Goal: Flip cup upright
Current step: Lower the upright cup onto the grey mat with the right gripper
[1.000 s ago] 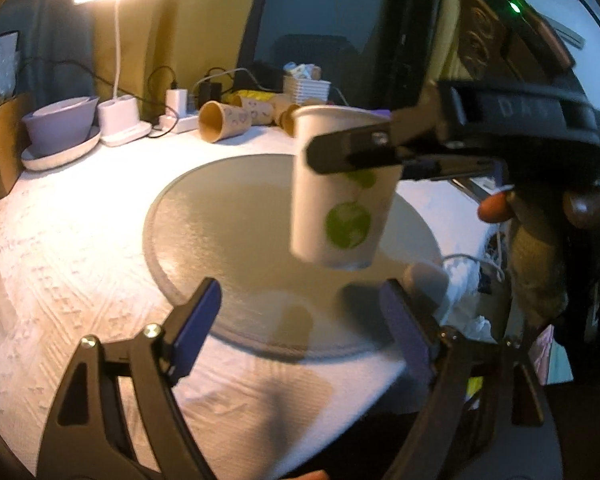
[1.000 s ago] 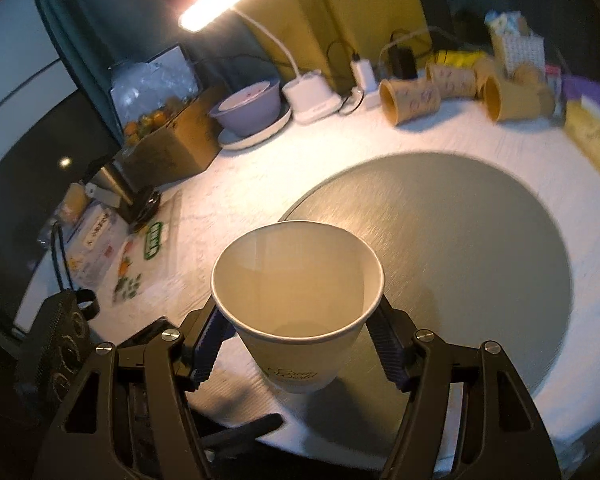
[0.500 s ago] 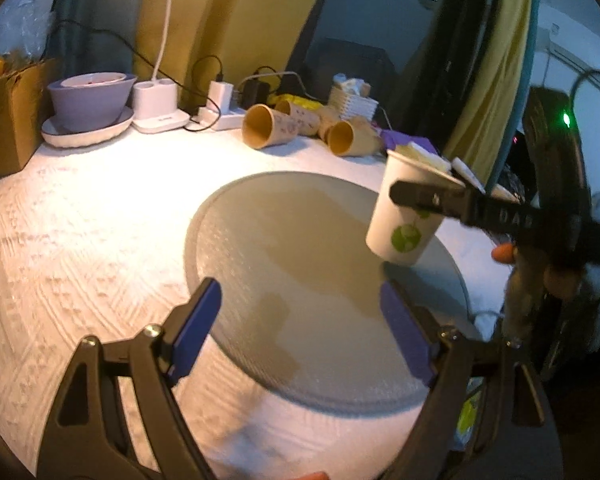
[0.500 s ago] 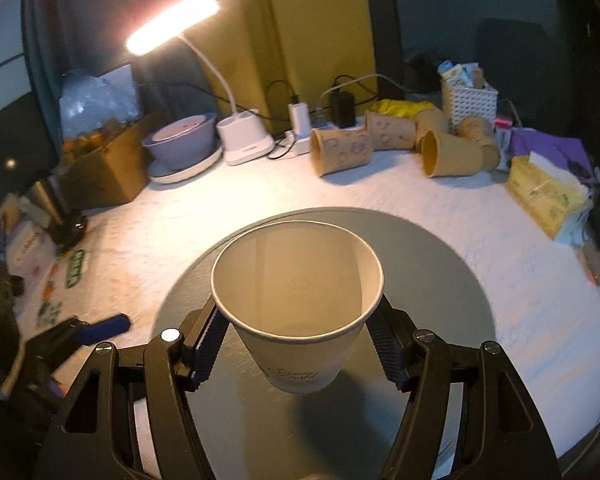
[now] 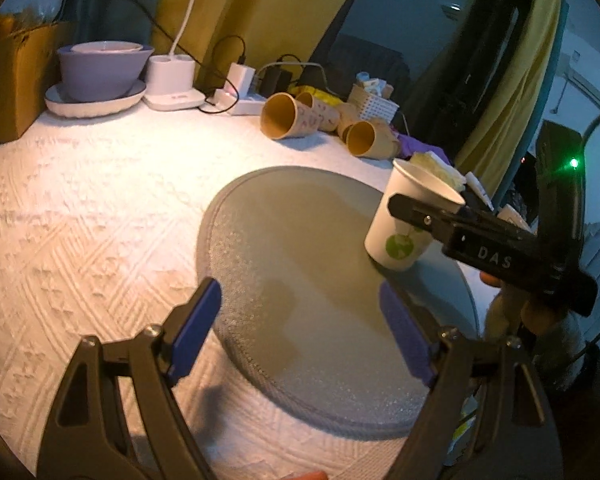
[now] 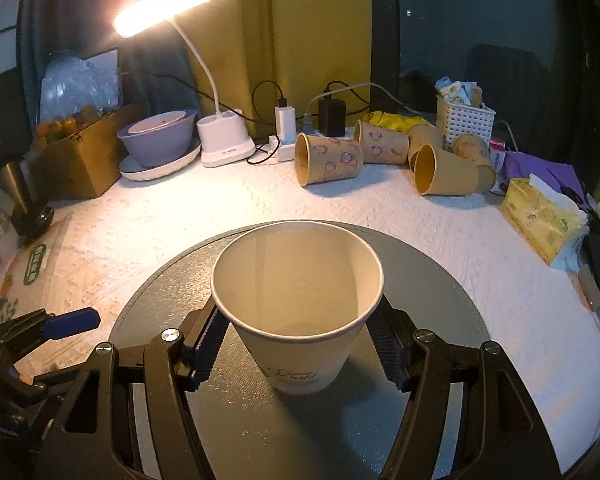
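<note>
A white paper cup [image 6: 300, 320] with a green logo stands upright, mouth up, between the pads of my right gripper [image 6: 300, 344], which is shut on it. Its base sits on or just above the round grey mat [image 6: 440, 280]. In the left wrist view the cup [image 5: 408, 224] is at the mat's [image 5: 300, 248] right edge, held by the right gripper [image 5: 416, 208]. My left gripper [image 5: 300, 328] is open and empty over the mat's near edge, apart from the cup; its blue pad also shows in the right wrist view [image 6: 72, 320].
Several tan paper cups [image 6: 328, 160] lie on their sides at the back. A lit desk lamp [image 6: 220, 136], purple bowl on a plate [image 6: 160, 144], chargers, white basket [image 6: 464, 120], cardboard box [image 6: 80, 160] and tissue pack [image 6: 540, 220] ring the white tablecloth.
The right gripper has lowered the upright cup toward the mat's right side. The left gripper has drawn back to the left, away from the cup.
</note>
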